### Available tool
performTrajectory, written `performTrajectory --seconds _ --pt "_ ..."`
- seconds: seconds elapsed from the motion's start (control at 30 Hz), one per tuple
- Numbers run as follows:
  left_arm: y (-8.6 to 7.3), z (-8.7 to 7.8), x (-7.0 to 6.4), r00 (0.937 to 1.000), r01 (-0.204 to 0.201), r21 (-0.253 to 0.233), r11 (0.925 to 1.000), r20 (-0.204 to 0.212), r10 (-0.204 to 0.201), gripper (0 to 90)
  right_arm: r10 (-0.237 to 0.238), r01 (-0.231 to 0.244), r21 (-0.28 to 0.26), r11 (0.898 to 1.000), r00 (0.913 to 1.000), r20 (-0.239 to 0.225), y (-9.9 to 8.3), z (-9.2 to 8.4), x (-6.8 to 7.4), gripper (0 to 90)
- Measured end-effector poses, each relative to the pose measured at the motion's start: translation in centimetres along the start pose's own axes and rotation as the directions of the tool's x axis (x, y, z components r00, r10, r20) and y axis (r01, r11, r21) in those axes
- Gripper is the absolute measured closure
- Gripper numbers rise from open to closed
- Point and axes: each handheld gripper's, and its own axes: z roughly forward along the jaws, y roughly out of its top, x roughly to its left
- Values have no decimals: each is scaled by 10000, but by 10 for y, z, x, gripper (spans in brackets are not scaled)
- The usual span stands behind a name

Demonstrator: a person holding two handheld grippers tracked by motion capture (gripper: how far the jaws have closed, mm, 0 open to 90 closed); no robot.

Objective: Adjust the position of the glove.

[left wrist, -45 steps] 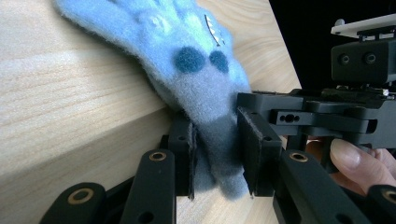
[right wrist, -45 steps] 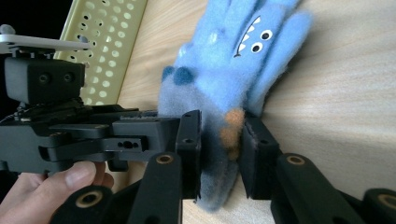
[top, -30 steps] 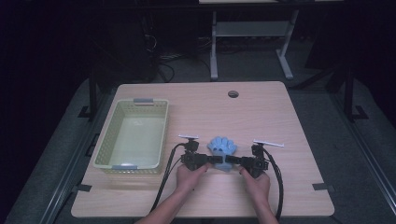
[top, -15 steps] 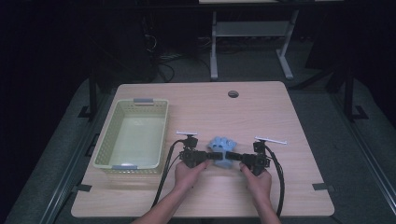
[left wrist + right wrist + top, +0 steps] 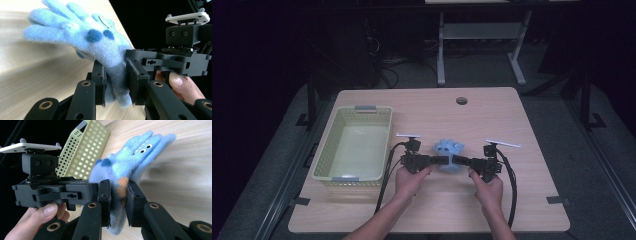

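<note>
Dark room, pale wooden tabletop [image 5: 522,200]. Blue fuzzy glove [image 5: 449,150] held just above it, right of the yellow basket [image 5: 328,150]. Left gripper [image 5: 443,160] and right gripper [image 5: 458,161] meet at its cuff, both sets of fingers [image 5: 136,82] clamped on fabric.

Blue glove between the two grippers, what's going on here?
A person holds a gripper in each hand, and both are clamped on one fuzzy blue glove over the wooden table. The left gripper has its jaws shut on the glove from one side, the right gripper from the other, so the glove hangs between them. The yellow basket sits to the left, with nothing in it.
</note>
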Motion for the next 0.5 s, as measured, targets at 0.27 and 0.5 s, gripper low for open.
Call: performTrajectory --seconds 0.27,0.5 --pt "9 -14 -7 9999 -99 -222 9997 109 102 696 -307 305 -90 9995 9994 -171 9 0 16 759" --pt "15 -24 -11 9995 -242 -272 9993 182 247 696 -482 479 -102 9988 9984 -293 15 1 26 759"
